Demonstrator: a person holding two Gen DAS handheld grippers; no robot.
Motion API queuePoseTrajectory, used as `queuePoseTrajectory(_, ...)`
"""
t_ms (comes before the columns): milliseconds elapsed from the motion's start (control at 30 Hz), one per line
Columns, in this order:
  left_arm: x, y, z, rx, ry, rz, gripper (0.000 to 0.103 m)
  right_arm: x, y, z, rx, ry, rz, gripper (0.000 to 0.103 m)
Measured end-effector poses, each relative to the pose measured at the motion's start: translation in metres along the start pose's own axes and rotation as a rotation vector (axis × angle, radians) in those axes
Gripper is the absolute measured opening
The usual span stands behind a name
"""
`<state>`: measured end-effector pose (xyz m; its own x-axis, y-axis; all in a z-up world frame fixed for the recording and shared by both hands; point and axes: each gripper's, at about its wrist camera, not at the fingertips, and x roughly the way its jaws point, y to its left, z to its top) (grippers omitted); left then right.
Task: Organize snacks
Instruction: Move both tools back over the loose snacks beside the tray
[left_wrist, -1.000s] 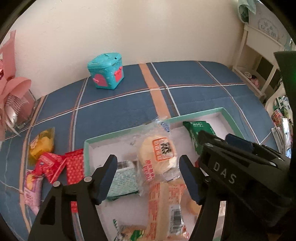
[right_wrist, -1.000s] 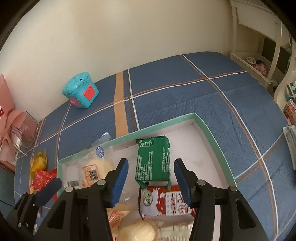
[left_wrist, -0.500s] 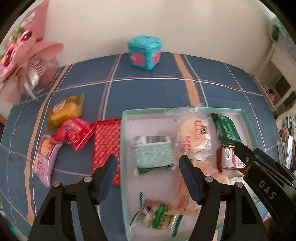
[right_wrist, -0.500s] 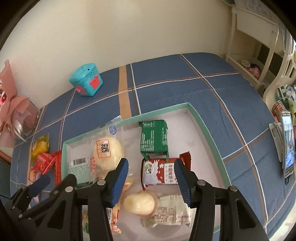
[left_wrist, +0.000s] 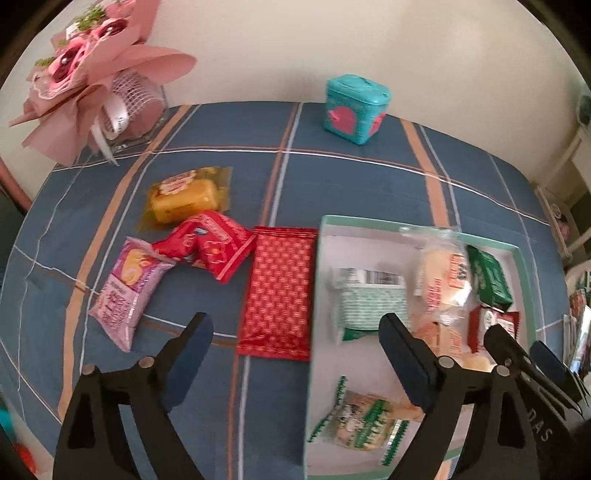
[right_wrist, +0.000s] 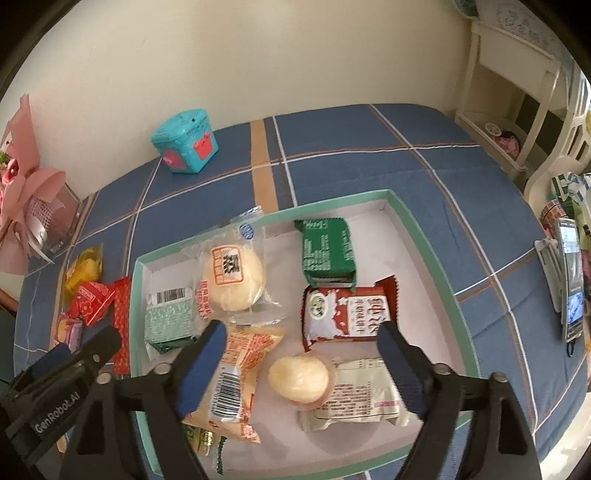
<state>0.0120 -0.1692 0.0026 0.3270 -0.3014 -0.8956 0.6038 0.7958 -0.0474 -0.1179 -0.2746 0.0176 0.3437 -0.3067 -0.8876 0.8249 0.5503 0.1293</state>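
Both our hand-held grippers, left (left_wrist: 291, 354) and right (right_wrist: 301, 356), are opening, empty; the flat red packet (left_wrist: 277, 291) beside the tray (left_wrist: 312, 332) probably crinkles, so we pinch its edge.

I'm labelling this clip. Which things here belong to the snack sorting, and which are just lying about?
Job: box; yellow pack, red pouch, pink pack, red patterned pack outside it.

Lying about: teal toy box, pink bouquet, phone.

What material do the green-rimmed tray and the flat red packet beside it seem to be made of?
Green-rimmed tray: probably cardboard, matte; thin straight walls, dull white inside, no shine.
Flat red packet: looks like glossy plastic or foil film; crimped, toothed end seams and a slight sheen. Which of the two cannot be told.
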Motion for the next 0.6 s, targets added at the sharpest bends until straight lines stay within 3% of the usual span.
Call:
queuePoseTrajectory(100,0.002,0.012,0.002,-0.027,-0.006,0.007,0.095,0.002,0.007,-0.001,-0.002,0.003,0.008,0.103)
queuePoseTrajectory(600,-0.002,0.089,0.008,-0.139,-0.028,0.017,0.096,-0.003,0.079,-0.011,-0.121,-0.034,0.055,0.103)
